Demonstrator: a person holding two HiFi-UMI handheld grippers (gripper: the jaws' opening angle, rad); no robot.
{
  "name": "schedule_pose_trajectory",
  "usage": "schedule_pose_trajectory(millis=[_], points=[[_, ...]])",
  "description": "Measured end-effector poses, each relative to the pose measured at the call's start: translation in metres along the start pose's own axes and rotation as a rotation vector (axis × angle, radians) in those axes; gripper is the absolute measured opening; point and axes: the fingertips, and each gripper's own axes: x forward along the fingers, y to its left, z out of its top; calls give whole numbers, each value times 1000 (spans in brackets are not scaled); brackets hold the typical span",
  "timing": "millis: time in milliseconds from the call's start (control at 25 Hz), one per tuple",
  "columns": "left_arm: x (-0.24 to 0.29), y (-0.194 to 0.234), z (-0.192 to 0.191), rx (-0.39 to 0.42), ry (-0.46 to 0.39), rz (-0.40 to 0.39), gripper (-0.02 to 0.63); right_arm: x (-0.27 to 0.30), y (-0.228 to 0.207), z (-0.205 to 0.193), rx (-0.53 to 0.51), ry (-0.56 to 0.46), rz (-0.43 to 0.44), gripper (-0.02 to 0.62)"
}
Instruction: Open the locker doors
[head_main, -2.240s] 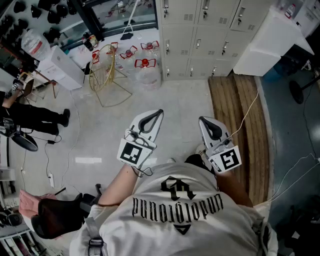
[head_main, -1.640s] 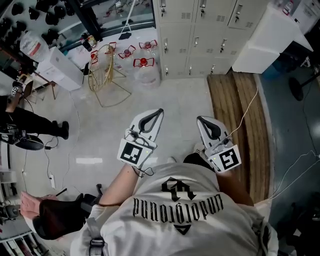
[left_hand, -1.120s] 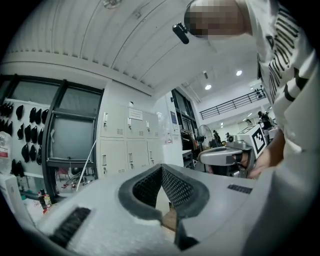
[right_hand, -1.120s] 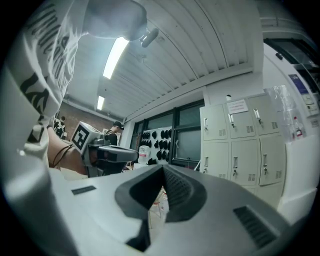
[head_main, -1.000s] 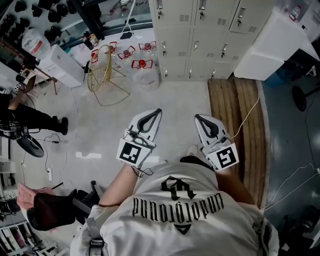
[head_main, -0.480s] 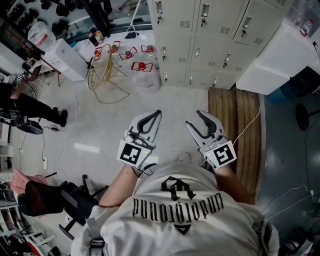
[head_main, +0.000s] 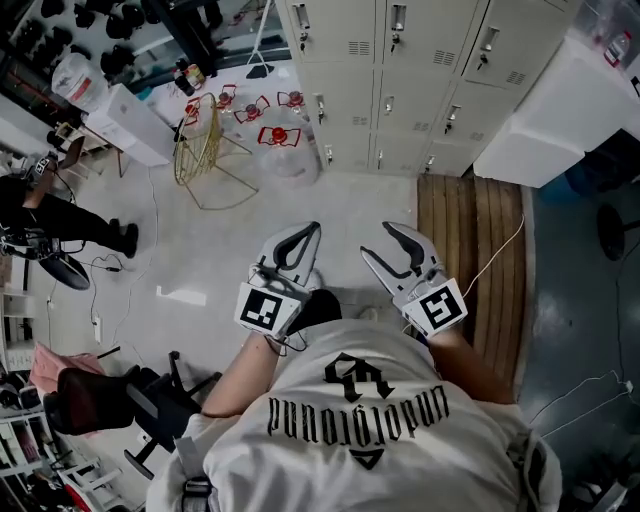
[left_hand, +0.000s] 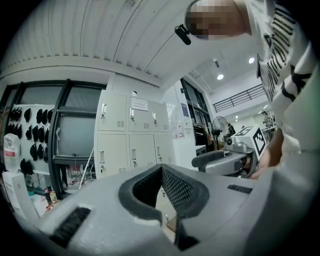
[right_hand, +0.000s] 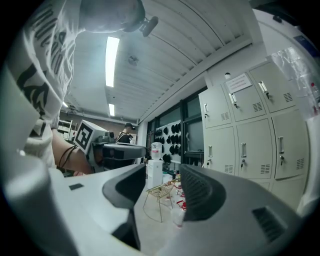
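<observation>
The left gripper (head_main: 310, 228) is held out level in front of the person, its jaws pressed together with nothing between them, the same as in the earlier head views. In its own view the left gripper (left_hand: 161, 167) shows the two dark pads meeting at the tip.

The right gripper (head_main: 374, 239) has changed. A second ago its jaws were together; they have just been opening and now stand well apart, with only the floor visible between them. The right gripper (right_hand: 162, 175) shows a clear gap between its pads, and its tips have swung inward, toward 11 o'clock.

The lockers (head_main: 400, 90) stand at 12 o'clock from the grippers, well apart from both, and every visible door is shut. They take up more of the top of the head view than two seconds ago and sit lower in it. The same shut doors appear ahead in the left gripper view (left_hand: 131, 142) and at 2 o'clock in the right gripper view (right_hand: 245, 127).

A gold wire stand (head_main: 205, 140) and a cluster of water jugs (head_main: 283, 145) sit at 10 to 11 o'clock. Wooden boards (head_main: 480, 250) lie at 3 o'clock, just beside the right gripper. An office chair (head_main: 100, 400) at 8 o'clock shows more fully than before.
</observation>
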Motion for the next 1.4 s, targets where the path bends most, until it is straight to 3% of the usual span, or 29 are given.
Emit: schedule_pose_trajectory(millis=[440, 1000, 1400], points=[[67, 66, -9, -19, -33, -52, 6, 54, -63, -7, 5, 32, -77, 224], [106, 274, -7, -19, -68, -113, 6, 259, -108, 9, -52, 22, -123, 223], [119, 364, -36, -58, -42, -107, 6, 349, -124, -14, -40, 82, -100, 222]])
